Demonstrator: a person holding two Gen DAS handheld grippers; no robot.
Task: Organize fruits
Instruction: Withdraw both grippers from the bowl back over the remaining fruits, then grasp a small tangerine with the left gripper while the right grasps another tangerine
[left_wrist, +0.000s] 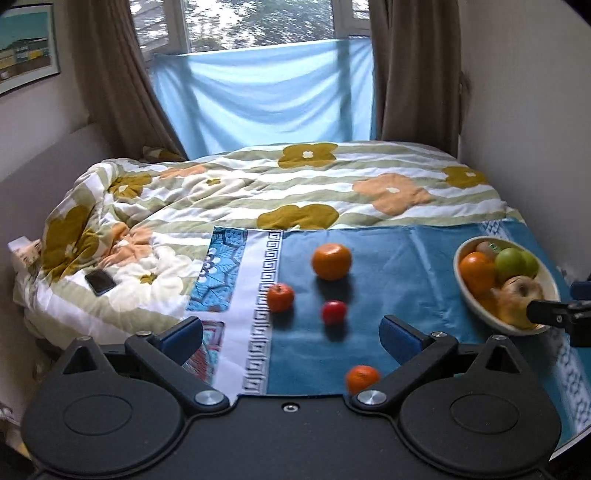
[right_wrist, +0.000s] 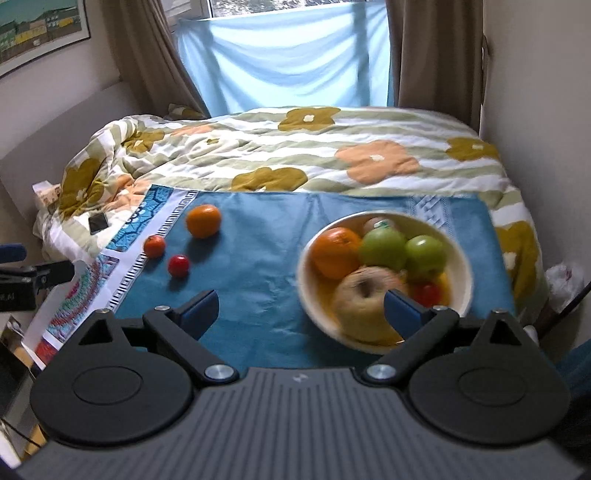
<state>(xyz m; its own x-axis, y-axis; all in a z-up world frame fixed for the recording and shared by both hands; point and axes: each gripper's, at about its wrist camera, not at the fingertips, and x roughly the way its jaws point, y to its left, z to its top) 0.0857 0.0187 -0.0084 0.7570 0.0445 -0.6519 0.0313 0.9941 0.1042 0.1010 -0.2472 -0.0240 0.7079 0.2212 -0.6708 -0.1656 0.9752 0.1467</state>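
Loose fruit lies on a blue cloth (left_wrist: 388, 273) spread over the bed: a large orange (left_wrist: 331, 261), a small orange-red fruit (left_wrist: 280, 297), a small red fruit (left_wrist: 334, 312) and a small orange (left_wrist: 362, 378) close to my left gripper's right finger. My left gripper (left_wrist: 291, 338) is open and empty, hanging above the cloth in front of them. A cream bowl (right_wrist: 463, 258) holds an orange (right_wrist: 334, 251), two green apples (right_wrist: 382, 247), a yellowish apple (right_wrist: 364, 295) and a red fruit. My right gripper (right_wrist: 303, 312) is open at the bowl's near edge, its right finger in front of the yellowish apple.
A flowered duvet (left_wrist: 295, 184) covers the far half of the bed, with a dark phone (left_wrist: 99, 281) on its left part. Walls close in on both sides, and curtains with a blue sheet hang at the back. The right gripper's tip (left_wrist: 550, 314) shows beside the bowl (left_wrist: 465, 254).
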